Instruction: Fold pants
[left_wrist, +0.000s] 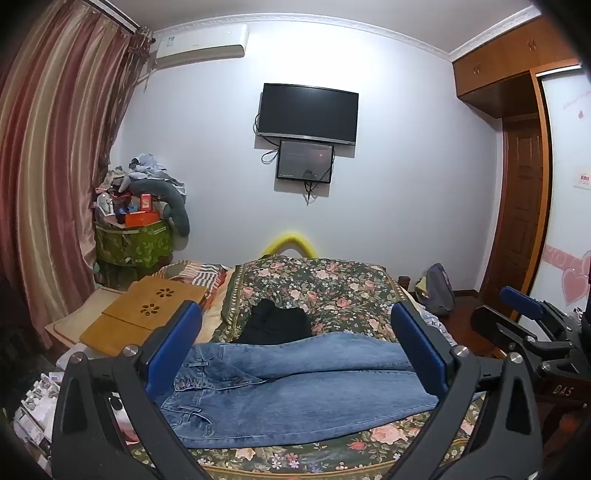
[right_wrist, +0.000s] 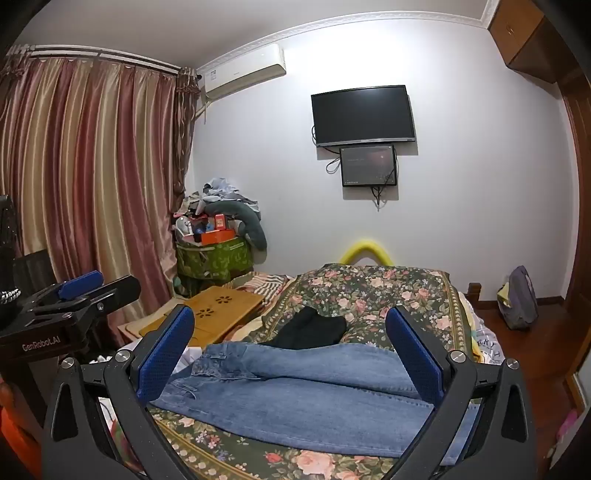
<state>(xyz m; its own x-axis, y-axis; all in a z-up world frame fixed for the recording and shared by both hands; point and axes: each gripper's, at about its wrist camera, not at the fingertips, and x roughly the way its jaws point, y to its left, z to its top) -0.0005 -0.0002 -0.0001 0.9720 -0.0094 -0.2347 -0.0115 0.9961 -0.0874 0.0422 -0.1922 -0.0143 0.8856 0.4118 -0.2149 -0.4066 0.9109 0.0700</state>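
Observation:
Blue jeans (left_wrist: 295, 391) lie flat across the floral bedspread (left_wrist: 325, 288), waistband to the left, legs running right. They also show in the right wrist view (right_wrist: 303, 391). My left gripper (left_wrist: 295, 332) is open and empty, held above the jeans without touching them. My right gripper (right_wrist: 291, 332) is open and empty, also above the jeans. The right gripper shows at the right edge of the left wrist view (left_wrist: 524, 317); the left gripper shows at the left edge of the right wrist view (right_wrist: 81, 288).
A folded black garment (left_wrist: 275, 321) lies on the bedspread behind the jeans. A wooden lap table (left_wrist: 147, 310) sits left of the bed. A heaped green basket (left_wrist: 133, 240) stands by the curtain. A backpack (left_wrist: 437, 291) rests on the floor at the right.

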